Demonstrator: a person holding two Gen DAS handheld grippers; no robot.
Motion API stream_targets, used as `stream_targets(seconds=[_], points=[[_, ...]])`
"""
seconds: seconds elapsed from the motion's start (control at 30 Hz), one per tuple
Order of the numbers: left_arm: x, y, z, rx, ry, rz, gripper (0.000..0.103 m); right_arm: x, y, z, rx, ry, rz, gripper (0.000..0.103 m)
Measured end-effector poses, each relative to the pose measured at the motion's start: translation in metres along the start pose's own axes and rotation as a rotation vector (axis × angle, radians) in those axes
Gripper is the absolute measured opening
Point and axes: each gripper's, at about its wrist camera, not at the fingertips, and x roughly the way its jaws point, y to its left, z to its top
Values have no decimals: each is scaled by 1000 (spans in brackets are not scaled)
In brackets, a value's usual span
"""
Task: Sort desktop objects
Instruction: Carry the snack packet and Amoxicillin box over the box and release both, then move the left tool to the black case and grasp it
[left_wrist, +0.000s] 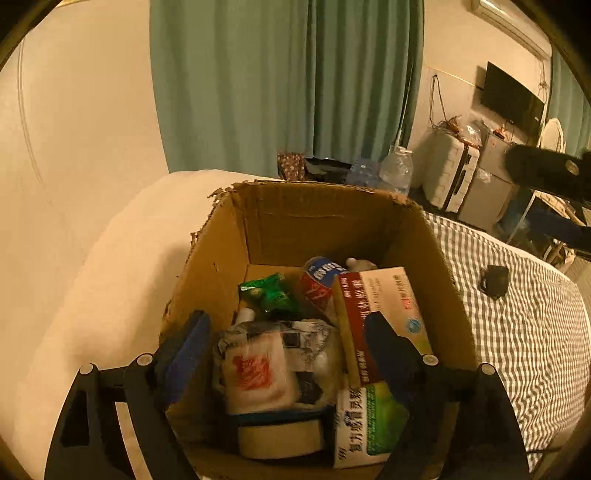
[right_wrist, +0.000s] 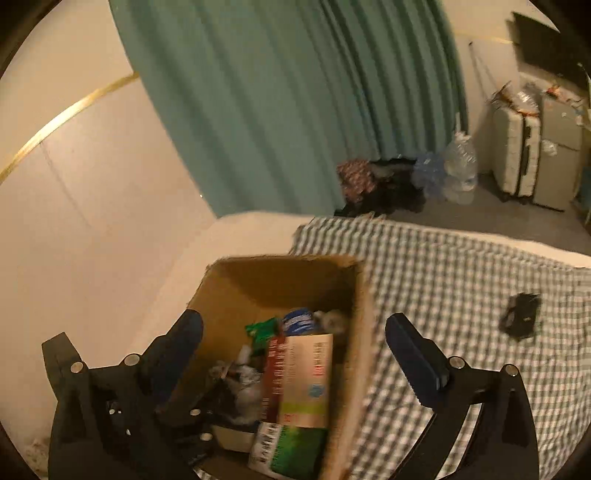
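Hovering over cardboard box (left_wrist: 325, 221), both hand-held grippers spread w/ nothing pinched, tape roll (left_wrist: 280, 439) in left view only.

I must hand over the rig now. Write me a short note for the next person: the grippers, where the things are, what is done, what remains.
Left gripper: jaws open, empty, over the cardboard box.
Right gripper: jaws open, empty, above the box's right wall.
In the box: medicine carton, green-white carton, green packet, white bag, tape roll, can.
Done: these are packed.
Left: one small black object on the checked cloth, right of the box.
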Motion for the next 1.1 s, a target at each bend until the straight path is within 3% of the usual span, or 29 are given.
stream_targets(seconds=[0.2,0.5,0.83,1.1], points=[[-26,-42,1,29,-32,-69,96,-51,-56,-15,4,-47,-142,100],[-49,-157,-15,114,-80,-188,102,-144,-153,-61,21,-121,-356,100],[3,-285,-33,170,3,-274,102,-186,-266,-103,165,-127,-487,100],[83,-342,-7,206,61,-265,102,-142,-344,-107,315,-91,-478,99]])
